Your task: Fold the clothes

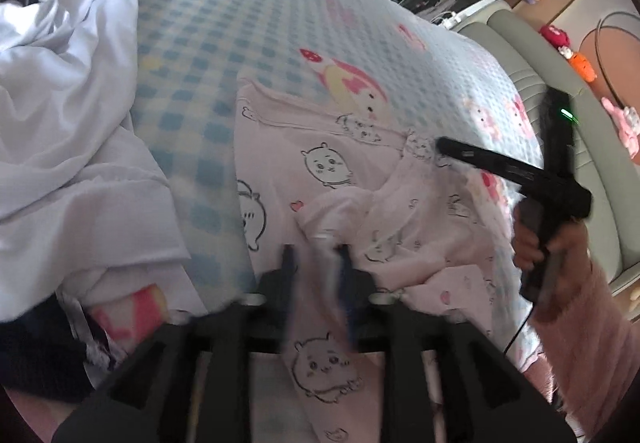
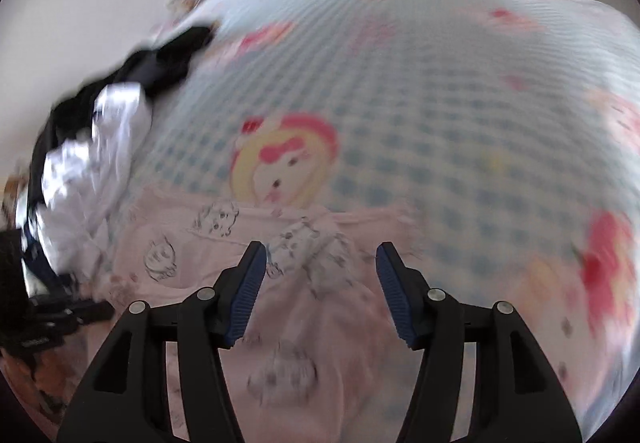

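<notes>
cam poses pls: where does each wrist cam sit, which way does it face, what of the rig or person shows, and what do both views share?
Left wrist: behind the left gripper, shut on the pink printed garment; faces across the bed; the right gripper, hand and sleeve show.
Right wrist: behind the open right gripper, above the garment, facing along the checked sheet.
Shared: garment, sheet, white clothes pile.

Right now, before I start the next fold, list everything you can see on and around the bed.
pink garment: one, pale pink with cartoon animal print, on the near part of the bed
white clothes: a crumpled heap, left of the pink garment
dark clothes: black or navy, count unclear, by the white heap
bedspread: one, blue check with cartoon figures
plush toys: several, on the ledge behind the bed
left gripper: shut on pink garment
right gripper: open, over pink garment
hand: one, pink sleeve, holds right gripper
</notes>
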